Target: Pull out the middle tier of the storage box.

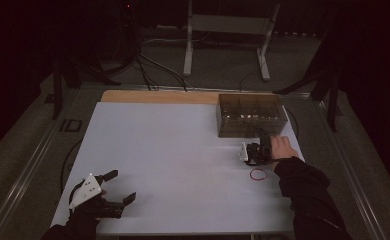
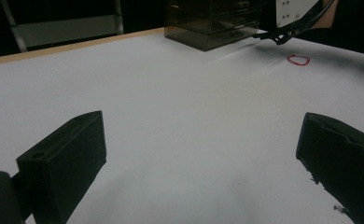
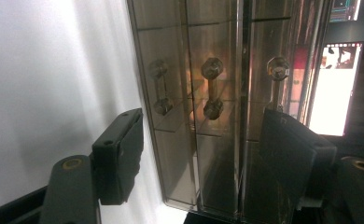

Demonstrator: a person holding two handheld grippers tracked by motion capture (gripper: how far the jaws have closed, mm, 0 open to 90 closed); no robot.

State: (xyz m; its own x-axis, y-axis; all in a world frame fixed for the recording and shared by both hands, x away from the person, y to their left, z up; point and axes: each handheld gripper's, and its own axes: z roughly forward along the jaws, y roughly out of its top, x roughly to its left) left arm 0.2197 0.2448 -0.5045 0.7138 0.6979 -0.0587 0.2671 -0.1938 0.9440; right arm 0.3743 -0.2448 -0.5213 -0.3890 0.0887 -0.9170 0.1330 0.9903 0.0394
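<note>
Resting on the matte white worktop [image 1: 183,165], left tongs [image 1: 120,186] gape wide, gripping nothing.
Right tongs [image 1: 262,142], turned sideways and partly open with no grip, face the smoky translucent plastic drawer box [image 1: 250,114] with faceted knobs [image 3: 212,67]; a thin red rubber band [image 1: 258,174] lies beside them.

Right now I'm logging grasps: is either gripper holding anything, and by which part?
Nothing is held. The left gripper is open over bare table; the right gripper is open before the drawer box.

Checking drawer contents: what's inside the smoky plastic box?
Smoky plastic box: drawer fronts with knob handles show through the tinted walls; contents can't be made out behind the dark plastic.
</note>
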